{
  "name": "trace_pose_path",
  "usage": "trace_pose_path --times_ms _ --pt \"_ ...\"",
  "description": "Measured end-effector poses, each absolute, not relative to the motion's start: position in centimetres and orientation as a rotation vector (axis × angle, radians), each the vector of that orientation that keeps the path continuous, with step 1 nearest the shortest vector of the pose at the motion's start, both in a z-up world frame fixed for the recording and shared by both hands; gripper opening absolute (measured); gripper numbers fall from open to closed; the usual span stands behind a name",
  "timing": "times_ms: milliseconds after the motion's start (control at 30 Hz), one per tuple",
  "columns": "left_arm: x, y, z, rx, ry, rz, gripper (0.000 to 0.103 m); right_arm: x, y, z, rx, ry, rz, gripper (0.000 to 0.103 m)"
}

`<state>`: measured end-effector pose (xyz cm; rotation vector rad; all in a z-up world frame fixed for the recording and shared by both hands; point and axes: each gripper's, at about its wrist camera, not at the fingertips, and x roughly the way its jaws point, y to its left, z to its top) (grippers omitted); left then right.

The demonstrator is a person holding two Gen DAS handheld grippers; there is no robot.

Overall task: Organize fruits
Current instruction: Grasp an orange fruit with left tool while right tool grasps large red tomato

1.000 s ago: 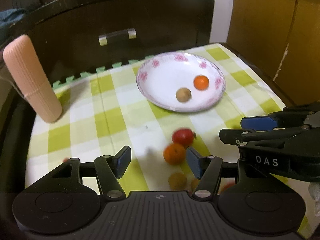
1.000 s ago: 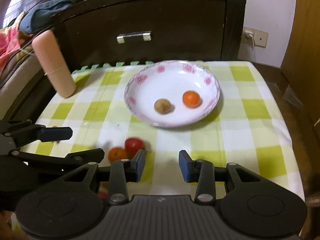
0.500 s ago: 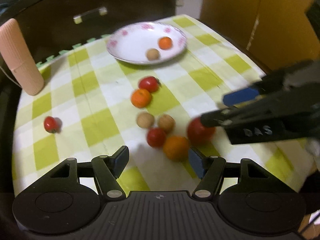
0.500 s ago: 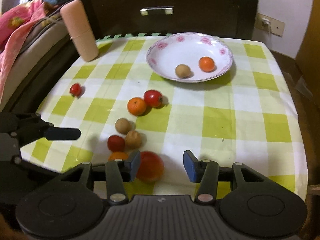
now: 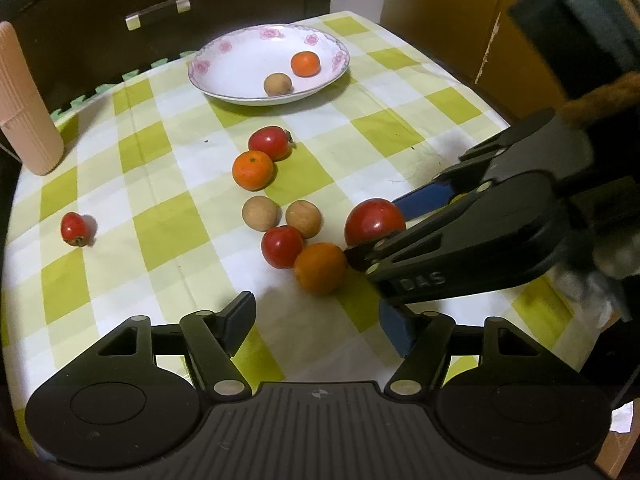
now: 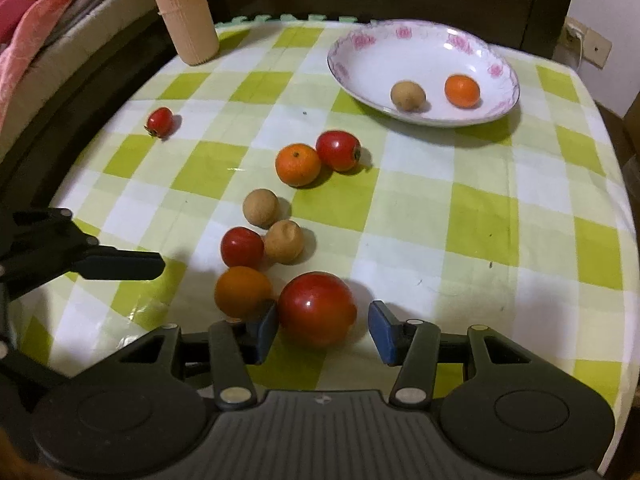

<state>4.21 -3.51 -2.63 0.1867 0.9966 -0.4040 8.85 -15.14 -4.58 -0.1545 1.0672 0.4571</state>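
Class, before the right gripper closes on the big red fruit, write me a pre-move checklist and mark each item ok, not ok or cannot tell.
1. Right gripper open: ok.
2. Big red fruit between its fingers: ok.
3. Fruit centred: not ok, nearer the left finger.
4. Neighbouring orange clear of that finger: not ok, right beside it.
5. Plate has room: ok.
6. Left gripper out of the way: ok, open, empty.

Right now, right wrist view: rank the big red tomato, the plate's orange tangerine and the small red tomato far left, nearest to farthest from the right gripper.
1. Big red tomato: between the open fingers of the right gripper.
2. Small red tomato: far left, alone on the checked cloth.
3. Orange tangerine: far right, in the white floral plate.
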Motion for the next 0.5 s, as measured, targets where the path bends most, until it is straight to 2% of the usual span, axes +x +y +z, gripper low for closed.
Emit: trace_pose_path --times_ms 67,100,133,400,500 --pt "4.4 -3.5 -2.7 0.179 0.998 -0.409 0.075 9.0 -15.1 -4.8 -0.152 1.06 0.454 0.046" --pt "4.4 -3.5 -2.8 0.177 0.996 -0.413 0.075 9.0 -15.2 -4.7 -0.144 1.059 0.459 0.041" --pt "4.5 -3.6 -2.9 0.176 0.994 -0.419 0.075 9.0 -15.4 -4.7 -0.13 1.06 0.461 0.041" --pt "5.2 -4.5 -3.5 0.165 0.977 -0.44 0.069 8.9 -18.3 -4.2 -0.076 1.049 0.37 0.04" --pt "5.7 -4.8 -4.0 0.165 0.985 -0.433 0.06 8.9 -19.1 -3.8 -0.058 1.039 0.349 0.04"
